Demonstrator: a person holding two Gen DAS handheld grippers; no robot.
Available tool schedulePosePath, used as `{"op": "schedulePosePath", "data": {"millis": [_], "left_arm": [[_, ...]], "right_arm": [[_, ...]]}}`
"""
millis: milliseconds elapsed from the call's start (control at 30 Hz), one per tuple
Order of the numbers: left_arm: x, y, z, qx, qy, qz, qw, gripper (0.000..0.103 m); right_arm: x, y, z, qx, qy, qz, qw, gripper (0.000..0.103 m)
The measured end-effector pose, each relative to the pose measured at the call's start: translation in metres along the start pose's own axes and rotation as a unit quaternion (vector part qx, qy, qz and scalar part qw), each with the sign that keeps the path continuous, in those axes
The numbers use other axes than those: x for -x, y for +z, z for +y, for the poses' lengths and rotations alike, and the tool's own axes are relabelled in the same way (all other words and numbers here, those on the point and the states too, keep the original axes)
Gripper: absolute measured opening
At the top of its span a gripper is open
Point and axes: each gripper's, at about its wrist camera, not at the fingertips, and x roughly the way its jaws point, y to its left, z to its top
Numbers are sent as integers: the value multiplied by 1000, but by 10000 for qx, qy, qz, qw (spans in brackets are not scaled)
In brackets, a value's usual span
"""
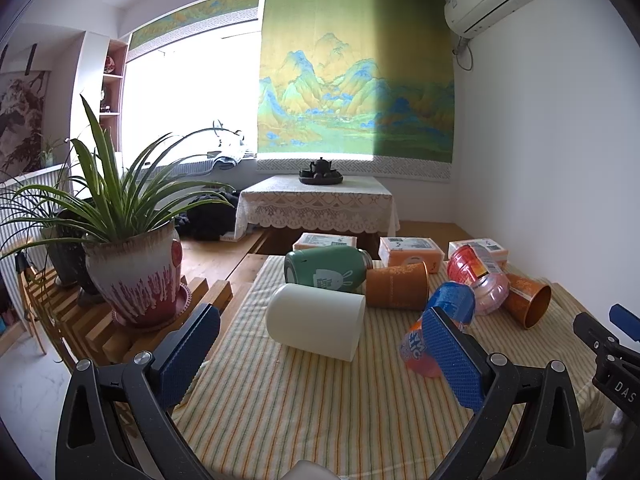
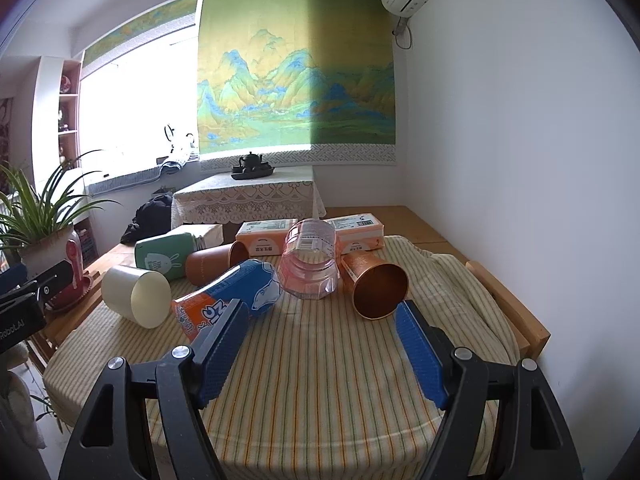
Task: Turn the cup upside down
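Several cups lie on their sides on the striped cloth [image 1: 304,408] [image 2: 320,372]. A white cup [image 1: 316,322] [image 2: 136,295] lies at the left, mouth toward the right wrist camera. A blue-and-orange cup [image 1: 440,326] [image 2: 232,292], a clear pink jar [image 1: 480,278] [image 2: 310,262], a copper cup [image 1: 528,300] [image 2: 376,286], a brown cup [image 1: 396,286] [image 2: 214,266] and a green cup [image 1: 324,268] [image 2: 164,258] lie behind. My left gripper [image 1: 320,356] is open just in front of the white cup. My right gripper [image 2: 320,344] is open and empty, short of the copper cup.
A potted plant [image 1: 132,276] [image 2: 48,248] stands on a wooden rack left of the table. Orange boxes [image 1: 410,254] [image 2: 272,236] line the table's far edge. The white wall is close on the right. A lace-covered low table [image 1: 316,200] with a teapot stands behind.
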Motion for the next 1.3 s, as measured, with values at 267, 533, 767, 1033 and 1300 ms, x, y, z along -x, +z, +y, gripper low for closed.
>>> {"op": "schedulePosePath", "data": {"millis": [267, 533, 767, 1033, 1300], "left_arm": [[1, -1, -1, -22, 24, -113, 9999, 102], [0, -2, -1, -19, 6, -100, 9999, 102], [-1, -3, -4, -38, -3, -92, 10000, 102], [-1, -4, -5, -25, -25, -84, 10000, 102], [0, -5, -9, -81, -36, -60, 9999, 102]], "right_arm": [[0, 2, -2, -51, -43, -27, 10000, 83], [-1, 1, -3, -40, -26, -2, 10000, 87], [-1, 0, -3, -59, -35, 2, 10000, 88], [-1, 0, -2, -68, -32, 1, 10000, 88], [2, -1, -4, -128, 32, -38, 9999, 93]]}}
